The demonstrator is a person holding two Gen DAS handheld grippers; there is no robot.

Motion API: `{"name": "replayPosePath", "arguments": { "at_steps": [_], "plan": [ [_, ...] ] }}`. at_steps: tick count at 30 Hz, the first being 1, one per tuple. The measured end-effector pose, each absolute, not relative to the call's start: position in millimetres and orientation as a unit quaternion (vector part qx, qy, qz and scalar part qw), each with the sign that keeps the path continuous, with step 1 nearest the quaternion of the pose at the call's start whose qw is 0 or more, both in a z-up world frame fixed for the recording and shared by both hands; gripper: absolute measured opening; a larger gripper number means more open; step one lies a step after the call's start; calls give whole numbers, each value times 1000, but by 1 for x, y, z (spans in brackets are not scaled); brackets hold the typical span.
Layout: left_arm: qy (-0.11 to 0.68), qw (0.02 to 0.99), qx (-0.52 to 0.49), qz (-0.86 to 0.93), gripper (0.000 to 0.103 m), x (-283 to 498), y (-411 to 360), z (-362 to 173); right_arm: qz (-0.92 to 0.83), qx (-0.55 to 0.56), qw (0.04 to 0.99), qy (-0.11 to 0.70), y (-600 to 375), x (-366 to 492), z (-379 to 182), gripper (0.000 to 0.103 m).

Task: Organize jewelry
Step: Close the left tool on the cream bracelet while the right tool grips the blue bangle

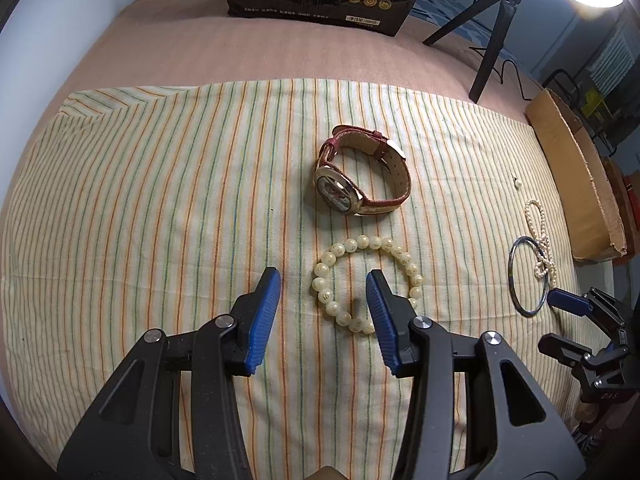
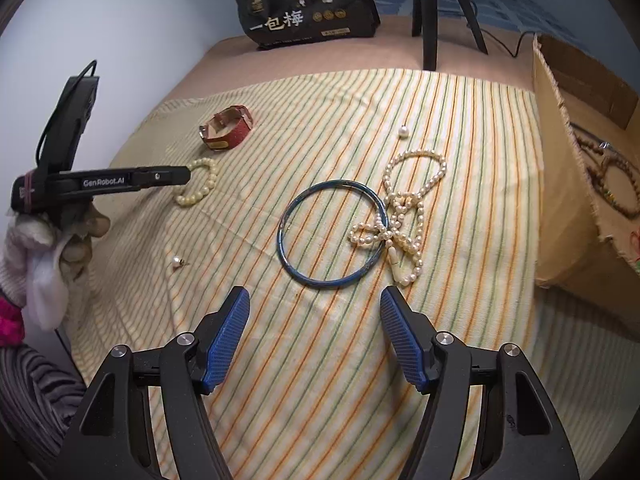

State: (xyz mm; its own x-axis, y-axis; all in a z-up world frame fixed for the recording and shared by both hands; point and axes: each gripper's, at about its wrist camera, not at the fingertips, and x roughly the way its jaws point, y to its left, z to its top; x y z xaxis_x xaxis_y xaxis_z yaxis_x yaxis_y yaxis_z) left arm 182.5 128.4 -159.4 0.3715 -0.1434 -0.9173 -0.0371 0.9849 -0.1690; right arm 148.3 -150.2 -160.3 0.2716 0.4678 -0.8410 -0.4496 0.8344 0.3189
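A cream bead bracelet [image 1: 404, 258] lies on the striped cloth [image 1: 160, 200]. My left gripper [image 1: 325, 279] stands open over the bracelet's left side, one blue pad inside the loop and one outside, neither pressing on the beads. A red-strapped watch [image 1: 360, 172] lies just beyond. In the right wrist view my right gripper [image 2: 314, 292] is open and holds nothing, just short of a blue bangle [image 2: 281, 240]. A tangled pearl necklace [image 2: 404, 216] overlaps the bangle's right rim. The left gripper [image 2: 188, 174] shows side-on at the bead bracelet [image 2: 200, 188].
A loose pearl [image 2: 403, 131] and a pearl stud [image 2: 177, 262] lie on the cloth. An open cardboard box [image 2: 560, 152] at the right holds a brown bead string [image 2: 616, 184]. A black snack bag [image 2: 308, 8] and tripod legs [image 2: 432, 12] stand at the back.
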Motion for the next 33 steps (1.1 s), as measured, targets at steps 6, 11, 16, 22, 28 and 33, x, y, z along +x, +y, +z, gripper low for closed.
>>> {"name": "replayPosePath", "arguments": {
  "at_steps": [6,11,16,22,28,33],
  "plan": [
    [559,824,-81,-35,44,186,128,-163,279,13,805,523,-145,156,-163,68],
    [558,825,-79,-36,40,188,129,-165,271,11,813,515,-140,164,-164,68],
    [557,826,-76,-37,36,189,130,-166,261,-13,824,502,-133,168,-165,68],
    [554,830,-60,-32,28,188,128,-166,255,-41,832,491,-125,169,-166,70],
    [546,837,-17,-25,15,188,118,-168,255,-71,835,482,-116,167,-168,78],
    [543,839,-10,-26,9,187,112,-169,246,-103,842,469,-109,166,-170,79]
  ]
}}
